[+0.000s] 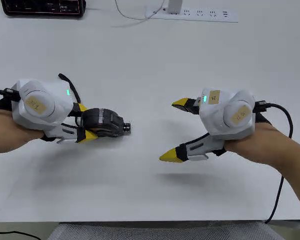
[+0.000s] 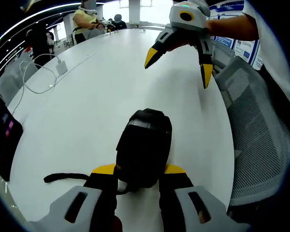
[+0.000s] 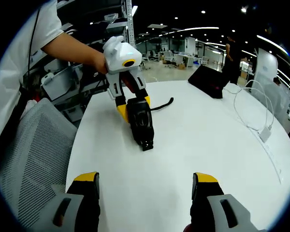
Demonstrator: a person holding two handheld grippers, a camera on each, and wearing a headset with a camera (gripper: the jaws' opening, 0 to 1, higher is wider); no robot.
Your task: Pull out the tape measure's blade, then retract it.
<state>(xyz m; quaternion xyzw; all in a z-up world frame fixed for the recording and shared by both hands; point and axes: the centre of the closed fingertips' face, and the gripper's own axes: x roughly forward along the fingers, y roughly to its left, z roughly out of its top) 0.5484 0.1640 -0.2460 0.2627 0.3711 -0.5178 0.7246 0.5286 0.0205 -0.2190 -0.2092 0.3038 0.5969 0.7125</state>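
Nearest me, toward the tabletop's (image 1: 140, 200) front edge, I hold the right gripper (image 1: 174, 130) with its jaws spread wide, gripping nothing. Near the left edge, my left gripper (image 1: 87, 121) is clamped on the black tape measure (image 1: 106, 122), which rests on the tabletop, nose pointing toward the right gripper, well apart.
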